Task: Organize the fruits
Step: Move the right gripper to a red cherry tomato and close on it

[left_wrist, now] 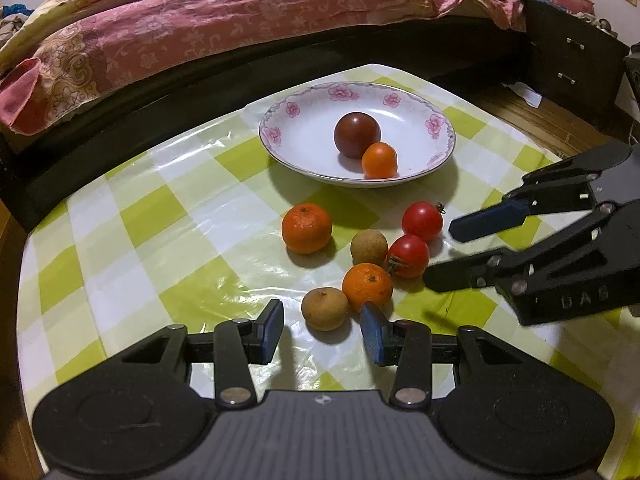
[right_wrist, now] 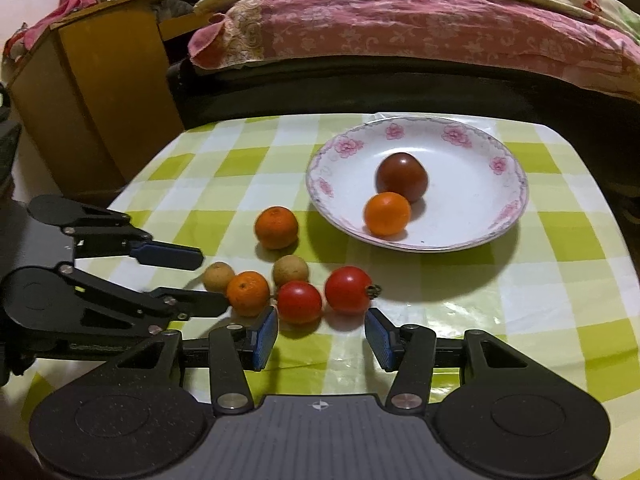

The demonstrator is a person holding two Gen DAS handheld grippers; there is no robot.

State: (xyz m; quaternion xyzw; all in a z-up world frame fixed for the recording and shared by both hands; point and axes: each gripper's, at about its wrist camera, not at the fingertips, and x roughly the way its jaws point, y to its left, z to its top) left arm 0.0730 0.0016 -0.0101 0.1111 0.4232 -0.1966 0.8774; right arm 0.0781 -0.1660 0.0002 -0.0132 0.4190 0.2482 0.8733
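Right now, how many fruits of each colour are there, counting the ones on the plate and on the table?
Orange round citrus fruits: 3
Bright red round tomatoes: 2
Dark red-brown round fruit: 1
Tan-brown small round fruits: 2
Total: 8

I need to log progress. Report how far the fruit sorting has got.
Done: a dark tomato and a small orange lie in the plate. In hand: nothing; the left gripper and right gripper are open. Left on the tablecloth: two oranges, two red tomatoes and two brown fruits.
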